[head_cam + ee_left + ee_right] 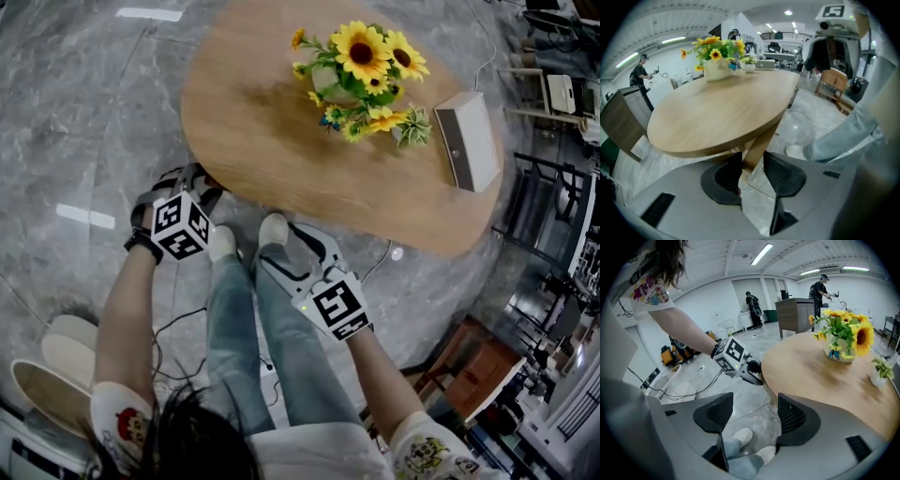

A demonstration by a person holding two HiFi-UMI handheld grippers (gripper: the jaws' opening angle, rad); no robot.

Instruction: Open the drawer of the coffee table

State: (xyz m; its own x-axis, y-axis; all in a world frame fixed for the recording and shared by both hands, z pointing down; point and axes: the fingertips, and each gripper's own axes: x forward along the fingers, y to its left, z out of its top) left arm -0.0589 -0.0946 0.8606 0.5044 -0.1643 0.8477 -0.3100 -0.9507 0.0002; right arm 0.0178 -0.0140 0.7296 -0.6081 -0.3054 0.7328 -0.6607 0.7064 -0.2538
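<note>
The oval wooden coffee table (272, 141) fills the upper head view, and no drawer front shows in any view. My left gripper (183, 180) points down at the table's near left edge. In the left gripper view my left gripper (752, 158) has a narrow gap between its jaws. Grey floor and a wooden table leg (759, 143) under the top show through the gap, and I see no pad pressing on anything. My right gripper (278, 246) hangs wide open over the person's shoes (740, 436), beside the table edge (774, 380), with nothing between its fingers.
A vase of sunflowers (361, 66) and a white box (469, 141) stand on the tabletop. The person's legs and white shoes (272, 230) are between the two grippers. Cables (183, 323) trail on the marble floor. A dark cabinet (621, 122) stands left of the table, and other people (820, 287) stand far off.
</note>
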